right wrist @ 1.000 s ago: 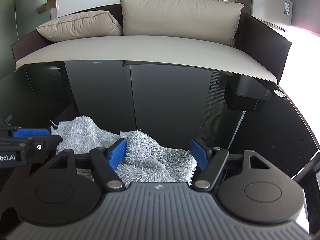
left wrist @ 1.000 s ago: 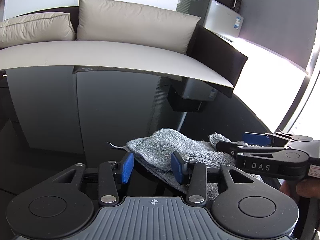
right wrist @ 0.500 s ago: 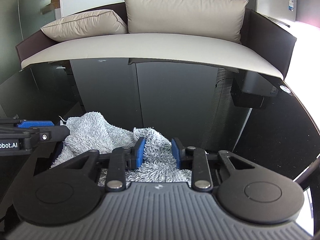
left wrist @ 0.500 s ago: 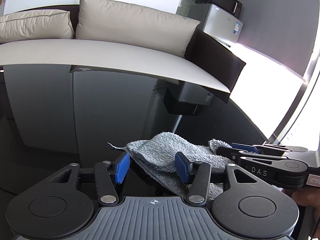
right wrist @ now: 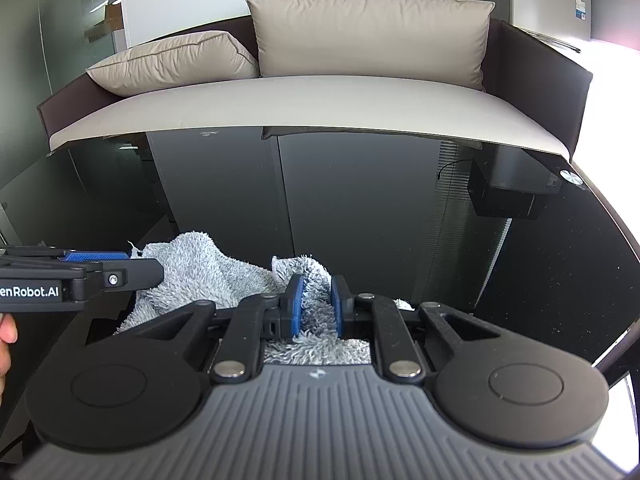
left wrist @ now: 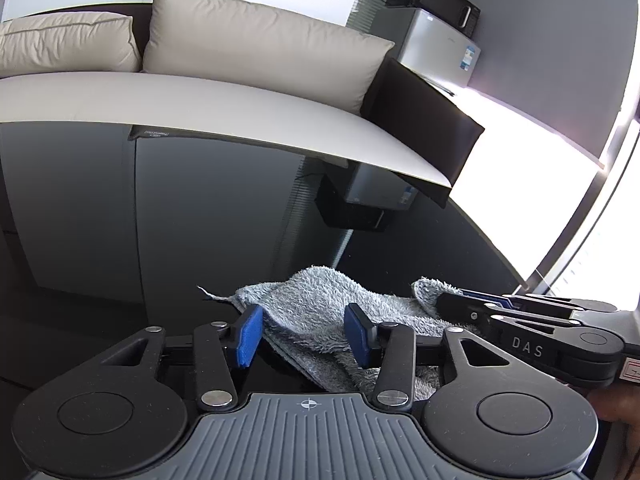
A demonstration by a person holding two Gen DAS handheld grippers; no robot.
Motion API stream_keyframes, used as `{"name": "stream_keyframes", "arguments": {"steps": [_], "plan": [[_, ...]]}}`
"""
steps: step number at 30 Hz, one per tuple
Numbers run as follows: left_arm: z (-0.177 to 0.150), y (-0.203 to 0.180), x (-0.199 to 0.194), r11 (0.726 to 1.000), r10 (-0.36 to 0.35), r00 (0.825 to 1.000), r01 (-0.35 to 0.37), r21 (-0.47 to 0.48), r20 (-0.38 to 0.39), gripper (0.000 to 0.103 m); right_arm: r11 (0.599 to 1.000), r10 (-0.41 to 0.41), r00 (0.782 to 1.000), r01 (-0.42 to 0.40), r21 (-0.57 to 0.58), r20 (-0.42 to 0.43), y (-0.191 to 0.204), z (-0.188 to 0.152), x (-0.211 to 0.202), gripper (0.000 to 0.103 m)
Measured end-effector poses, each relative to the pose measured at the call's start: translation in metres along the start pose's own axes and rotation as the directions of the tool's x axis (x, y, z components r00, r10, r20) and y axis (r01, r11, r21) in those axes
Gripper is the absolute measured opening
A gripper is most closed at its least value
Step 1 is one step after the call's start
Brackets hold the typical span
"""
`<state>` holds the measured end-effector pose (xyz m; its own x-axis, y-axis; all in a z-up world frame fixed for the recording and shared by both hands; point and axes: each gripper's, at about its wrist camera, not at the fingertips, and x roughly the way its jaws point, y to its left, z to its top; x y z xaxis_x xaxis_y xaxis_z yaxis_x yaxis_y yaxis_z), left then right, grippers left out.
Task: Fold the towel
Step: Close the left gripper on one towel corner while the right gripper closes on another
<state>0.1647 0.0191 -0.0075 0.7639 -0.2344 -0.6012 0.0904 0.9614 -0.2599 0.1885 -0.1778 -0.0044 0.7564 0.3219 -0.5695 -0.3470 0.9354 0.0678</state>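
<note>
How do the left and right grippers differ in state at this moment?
The right gripper is shut on the towel, a fold pinched between its blue pads; the left gripper is open, its pads spread either side of the towel's edge. The right grips the bunched end, the left hovers at the flatter end. Both point across the black table.

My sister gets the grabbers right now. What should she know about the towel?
Right gripper: shut on a bunched-up fold of the grey towel.
Left gripper: open, its blue pads on either side of the towel's near edge, not pinching.
The towel lies crumpled on the black glass table, between both grippers.
Done: one grab, on the right side.
Left: close the left gripper on its edge, lift and spread the towel, then fold it. No neat fold shows yet.
</note>
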Motion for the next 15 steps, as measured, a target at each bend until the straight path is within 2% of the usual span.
{"name": "stream_keyframes", "arguments": {"steps": [2,3,9,15], "plan": [[0.000,0.000,0.003,1.000,0.004,1.000,-0.004,0.009,-0.008,0.009,1.000,-0.002,1.000,0.002,0.003,0.002,-0.001,0.000,-0.002,0.008],[-0.001,-0.001,0.005,1.000,0.010,1.000,-0.010,0.016,-0.016,0.007,1.000,-0.003,1.000,0.003,0.004,0.004,-0.001,0.000,-0.002,0.008],[0.000,-0.004,0.001,1.000,0.019,1.000,-0.020,0.020,0.009,0.002,1.000,-0.018,0.999,0.017,0.006,0.034,-0.002,0.002,-0.008,0.006],[0.002,-0.007,-0.004,0.999,0.026,0.999,-0.027,0.022,0.023,0.001,0.999,-0.041,0.994,0.037,0.036,0.101,-0.007,0.007,-0.026,0.005]]}}
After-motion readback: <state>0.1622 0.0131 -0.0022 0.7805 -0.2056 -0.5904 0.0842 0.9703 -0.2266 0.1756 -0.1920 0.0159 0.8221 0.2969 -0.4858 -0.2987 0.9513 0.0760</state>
